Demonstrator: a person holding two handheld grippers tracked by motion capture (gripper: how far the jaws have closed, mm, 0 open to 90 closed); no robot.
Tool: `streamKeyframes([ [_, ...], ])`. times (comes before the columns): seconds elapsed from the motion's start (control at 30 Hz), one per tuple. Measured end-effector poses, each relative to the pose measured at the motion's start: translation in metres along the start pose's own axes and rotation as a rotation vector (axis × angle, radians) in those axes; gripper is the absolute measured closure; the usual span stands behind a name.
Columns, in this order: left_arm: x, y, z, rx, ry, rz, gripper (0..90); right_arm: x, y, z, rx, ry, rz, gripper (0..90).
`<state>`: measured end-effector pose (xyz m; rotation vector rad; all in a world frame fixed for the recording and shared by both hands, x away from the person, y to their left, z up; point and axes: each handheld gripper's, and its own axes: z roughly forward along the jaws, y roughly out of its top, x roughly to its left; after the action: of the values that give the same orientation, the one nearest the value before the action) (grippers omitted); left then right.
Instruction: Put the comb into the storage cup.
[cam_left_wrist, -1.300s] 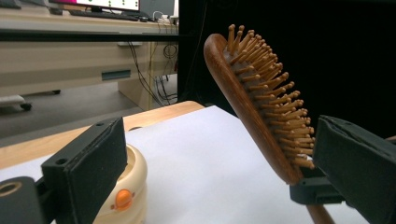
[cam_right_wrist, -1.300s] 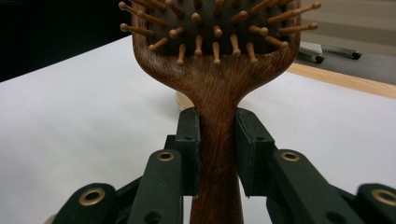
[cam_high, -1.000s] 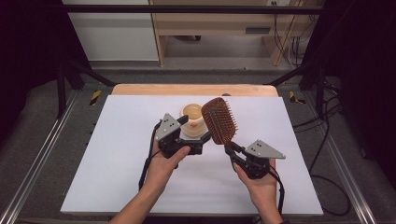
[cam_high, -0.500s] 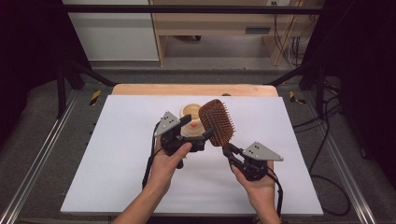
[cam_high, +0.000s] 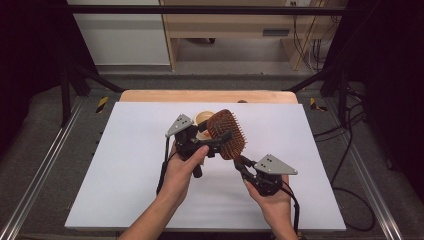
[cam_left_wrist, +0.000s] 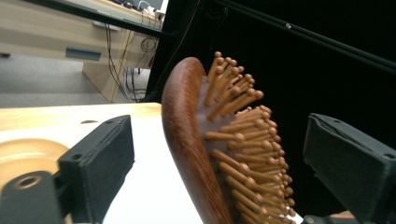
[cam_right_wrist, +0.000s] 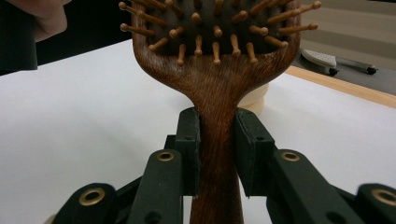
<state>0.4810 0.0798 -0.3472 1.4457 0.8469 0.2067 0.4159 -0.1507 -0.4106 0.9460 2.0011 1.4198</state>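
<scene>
The right gripper (cam_right_wrist: 217, 154) is clenched on the handle of the wooden hairbrush (cam_high: 227, 134), its black pads pressing both sides of the narrow neck, and holds the brush up in the air over the middle of the desk (cam_high: 125, 165), nearer its far edge. The left gripper (cam_left_wrist: 219, 177) stands spread around the brush head; its jaws have just been closing, yet neither pad touches the wood or the bristles. To take over the brush well, the left pads should close squarely on the head, one on the smooth curved back and one on the bristle tips, before the right lets go.

The brush is dark, glossy, grained wood, an oval paddle with round-tipped wooden pins. Behind it, a pale wooden bowl (cam_high: 202, 119) sits on the matte white desk.
</scene>
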Motion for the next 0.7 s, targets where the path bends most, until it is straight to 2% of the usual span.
streamKeyframes([
  [0.07,0.0014,0.0006,0.0013,0.001,-0.009,-0.024,11.7,0.0004,0.0001,0.0003,-0.003,0.002,-0.001,72.9],
  [0.17,0.0027,0.0011,0.0024,0.004,-0.019,-0.026,19.6,0.0007,0.0000,0.0006,-0.001,0.004,-0.001,72.9],
  [0.4,0.0082,0.0020,0.0038,-0.004,-0.056,-0.096,31.8,0.0003,-0.0002,0.0008,-0.004,0.004,0.001,72.9],
  [0.53,0.0078,0.0015,0.0059,0.001,-0.073,-0.110,36.1,0.0007,-0.0002,0.0013,-0.004,0.007,0.003,72.9],
  [0.7,0.0055,0.0012,0.0079,0.024,-0.064,-0.099,40.8,0.0021,-0.0011,0.0022,0.000,0.014,0.001,72.9],
])
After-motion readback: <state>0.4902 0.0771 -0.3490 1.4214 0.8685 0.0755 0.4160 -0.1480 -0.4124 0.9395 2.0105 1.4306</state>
